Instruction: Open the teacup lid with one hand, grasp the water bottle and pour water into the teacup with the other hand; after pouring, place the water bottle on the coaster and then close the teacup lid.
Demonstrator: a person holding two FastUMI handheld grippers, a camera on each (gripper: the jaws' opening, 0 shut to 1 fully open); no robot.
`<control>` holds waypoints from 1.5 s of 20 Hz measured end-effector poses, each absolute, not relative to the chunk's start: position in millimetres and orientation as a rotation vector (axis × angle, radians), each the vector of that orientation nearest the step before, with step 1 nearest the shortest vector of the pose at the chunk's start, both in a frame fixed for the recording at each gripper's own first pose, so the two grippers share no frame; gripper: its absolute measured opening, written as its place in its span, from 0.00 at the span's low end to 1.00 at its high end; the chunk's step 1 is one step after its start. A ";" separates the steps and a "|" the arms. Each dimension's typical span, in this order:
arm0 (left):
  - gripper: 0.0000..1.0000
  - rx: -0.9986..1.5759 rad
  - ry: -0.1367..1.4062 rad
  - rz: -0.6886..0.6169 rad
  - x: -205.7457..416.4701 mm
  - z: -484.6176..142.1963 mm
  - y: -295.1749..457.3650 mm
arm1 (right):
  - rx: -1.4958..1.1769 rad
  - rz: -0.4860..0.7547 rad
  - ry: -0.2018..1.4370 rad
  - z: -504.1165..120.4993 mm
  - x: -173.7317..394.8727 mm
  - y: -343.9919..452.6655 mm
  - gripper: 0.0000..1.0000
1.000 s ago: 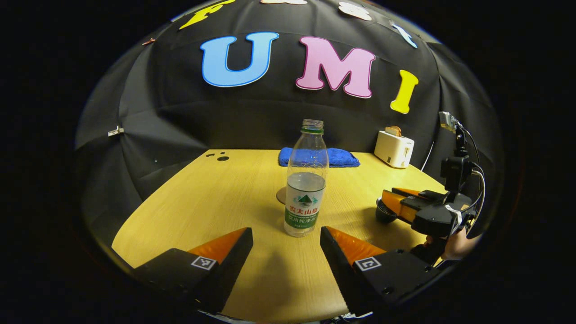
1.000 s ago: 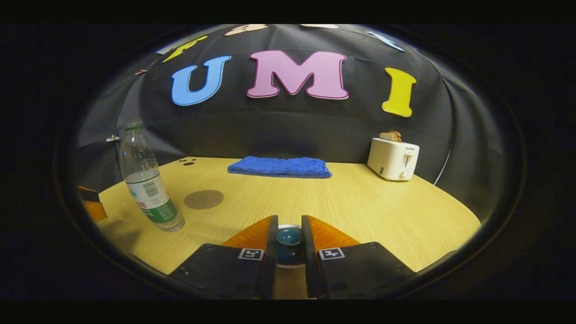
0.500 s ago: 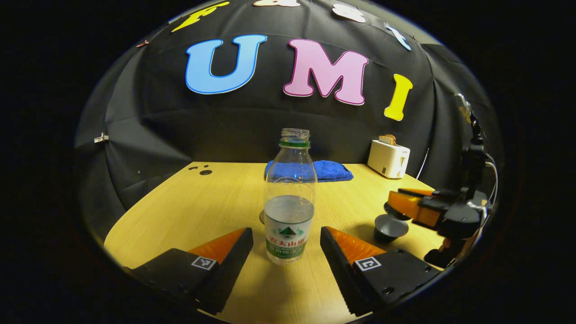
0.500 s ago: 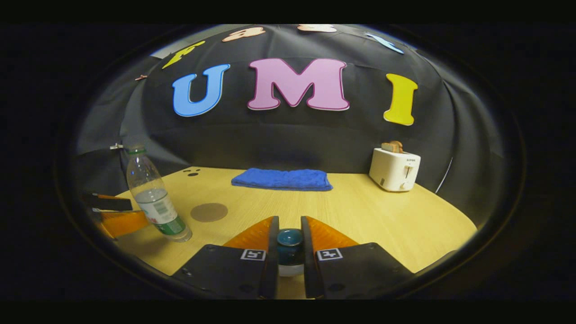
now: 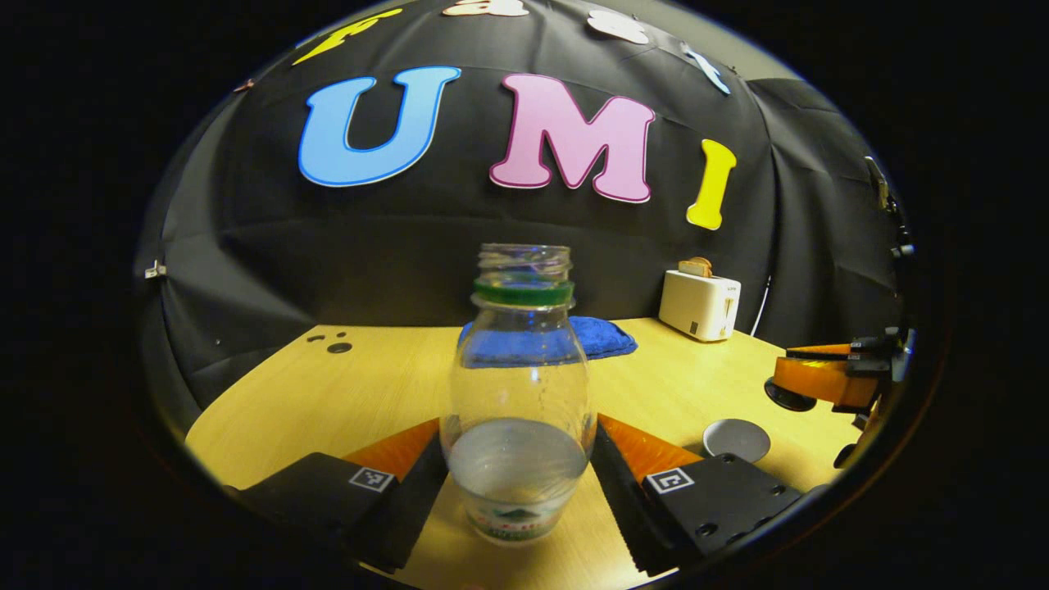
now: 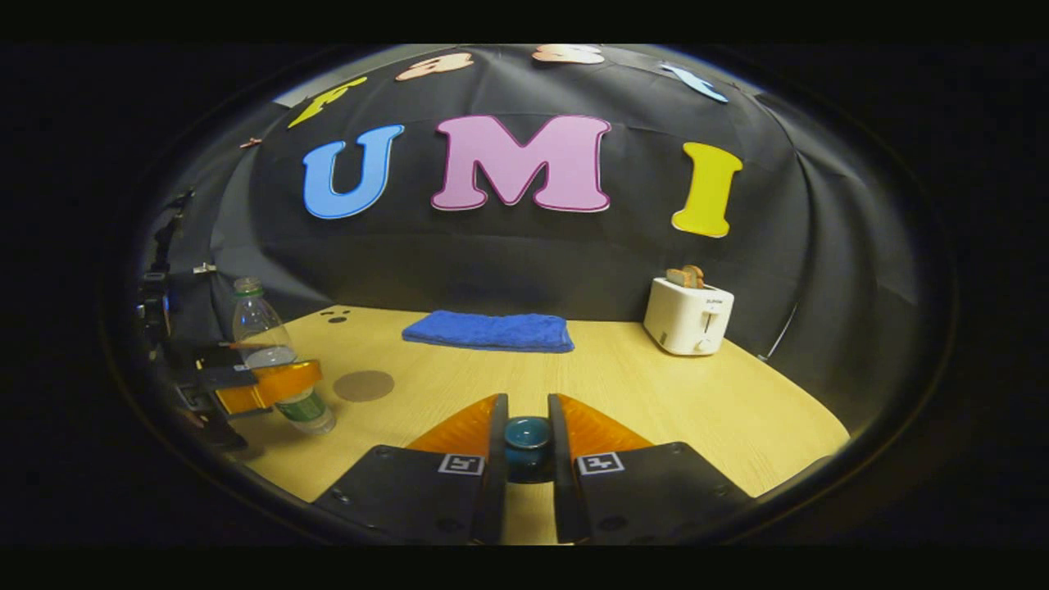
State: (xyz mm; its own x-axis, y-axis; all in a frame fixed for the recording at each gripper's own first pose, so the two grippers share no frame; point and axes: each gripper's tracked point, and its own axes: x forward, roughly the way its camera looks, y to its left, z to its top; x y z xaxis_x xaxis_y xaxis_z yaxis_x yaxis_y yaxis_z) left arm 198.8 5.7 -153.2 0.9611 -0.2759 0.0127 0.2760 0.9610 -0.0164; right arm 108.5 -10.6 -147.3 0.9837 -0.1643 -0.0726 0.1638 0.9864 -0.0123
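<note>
Behind the yellow table (image 5: 361,393) hung black cloth. My left gripper (image 5: 518,483) had advanced until the water bottle (image 5: 519,393), frame centre, sat between its spread fingers, seemingly touching. My right gripper (image 6: 527,447), clamping the lid (image 6: 527,433), had lifted it off the teacup (image 5: 736,439), lower right; pouring could follow.

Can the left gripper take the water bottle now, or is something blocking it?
Probably yes. The water bottle stands upright between the left gripper's open fingers, nothing between them; the right gripper holds the lid well aside.
</note>
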 end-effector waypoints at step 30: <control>0.78 1.082 -0.077 -0.290 236.4 -155.1 -65.8 | 0.030 -0.297 0.106 -164.2 45.0 -101.7 0.26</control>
State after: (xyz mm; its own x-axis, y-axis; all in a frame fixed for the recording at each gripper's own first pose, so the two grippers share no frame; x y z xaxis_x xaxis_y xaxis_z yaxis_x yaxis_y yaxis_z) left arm 236.4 -65.8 -155.1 0.9596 -0.2702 -0.0790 0.1950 0.4358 0.8787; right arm 45.0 -101.7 -164.2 0.9507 -0.2905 -0.1085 0.2937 0.9558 0.0143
